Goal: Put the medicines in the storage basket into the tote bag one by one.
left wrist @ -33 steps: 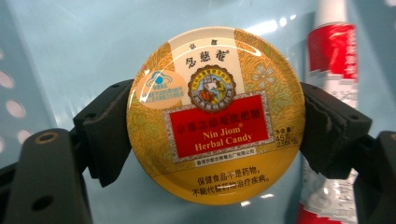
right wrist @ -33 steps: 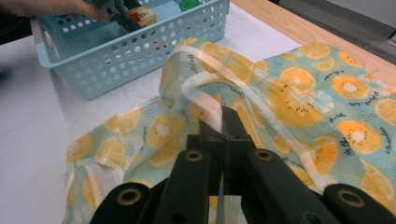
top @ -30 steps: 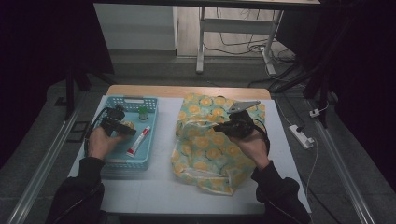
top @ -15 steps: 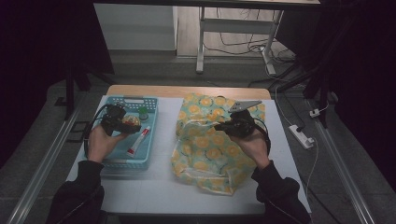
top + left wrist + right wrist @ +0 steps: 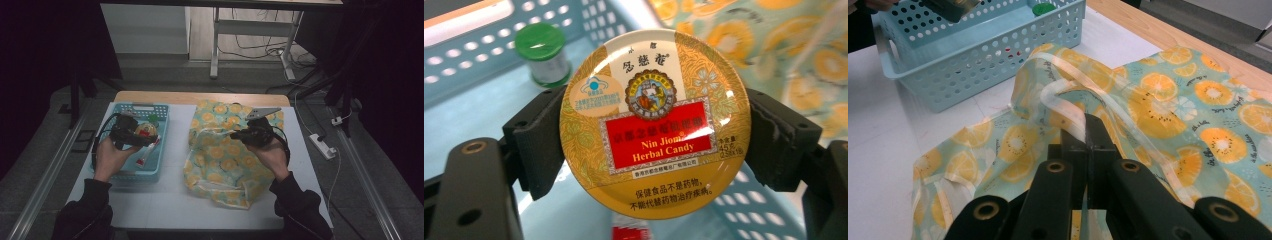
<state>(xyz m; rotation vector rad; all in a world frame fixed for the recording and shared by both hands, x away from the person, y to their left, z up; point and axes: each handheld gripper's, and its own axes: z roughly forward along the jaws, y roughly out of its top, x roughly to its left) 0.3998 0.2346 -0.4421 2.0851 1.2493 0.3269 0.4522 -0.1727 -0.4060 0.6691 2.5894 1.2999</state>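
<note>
Nearest us, our left gripper [image 5: 654, 150] clamps a round herbal candy tin [image 5: 655, 122] by its rim, held above the blue basket [image 5: 114, 172]. Our right gripper [image 5: 1087, 131] pinches the pale handle [image 5: 1068, 92] of the orange-print bag [image 5: 220, 150] lying on the table [image 5: 150, 205]. Farther back in the basket stands a green-capped bottle [image 5: 545, 56].

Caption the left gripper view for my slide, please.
Left gripper jaws clamp a round gold herbal-candy tin above a light-blue perforated plastic basket.
</note>
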